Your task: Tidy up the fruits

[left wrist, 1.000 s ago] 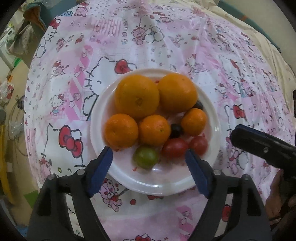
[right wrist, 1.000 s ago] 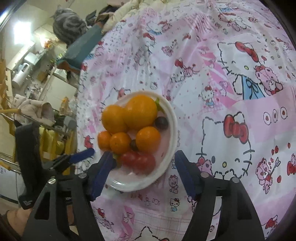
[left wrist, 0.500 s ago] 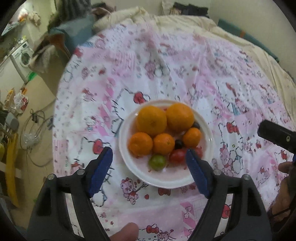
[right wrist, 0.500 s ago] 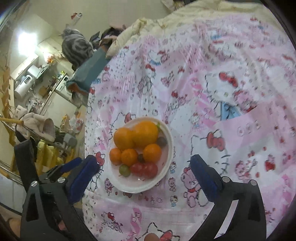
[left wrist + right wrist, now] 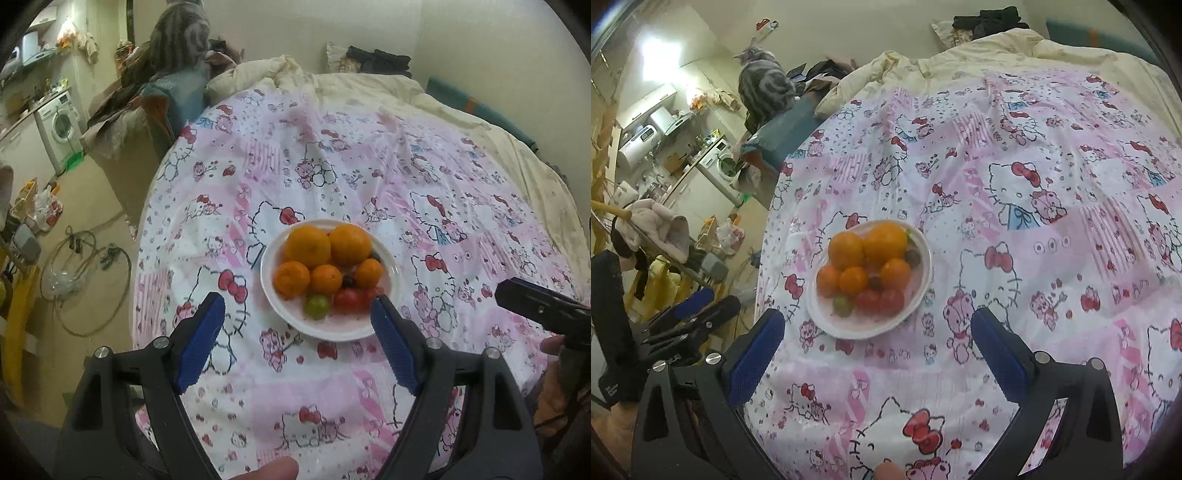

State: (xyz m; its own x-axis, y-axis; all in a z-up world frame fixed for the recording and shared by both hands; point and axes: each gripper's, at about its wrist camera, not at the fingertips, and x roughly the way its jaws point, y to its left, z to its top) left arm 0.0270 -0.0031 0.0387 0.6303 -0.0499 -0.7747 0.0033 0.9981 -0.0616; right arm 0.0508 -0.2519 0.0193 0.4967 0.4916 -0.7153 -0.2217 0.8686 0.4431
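A white plate (image 5: 391,291) (image 5: 923,291) sits on the pink patterned cloth, near its left edge. It holds several oranges (image 5: 308,245) (image 5: 884,238), two red tomatoes (image 5: 349,299) (image 5: 879,301), a green tomato (image 5: 317,305) (image 5: 843,305) and dark grapes (image 5: 347,282). My left gripper (image 5: 297,314) is open and empty, high above the cloth, short of the plate. My right gripper (image 5: 877,328) is open and empty, also raised, with the plate just ahead of it. The right gripper's body (image 5: 535,306) shows at the left wrist view's right edge.
The cloth (image 5: 1034,206) covers a bed with a cream duvet (image 5: 369,88) at the far end. A grey striped cat (image 5: 762,92) sits beyond the far left corner. The floor on the left holds cables, bags and a washing machine (image 5: 59,125).
Both grippers have pulled back and risen away from the plate, which now looks smaller. The right gripper's jaws have opened wider. The fruit has not moved.
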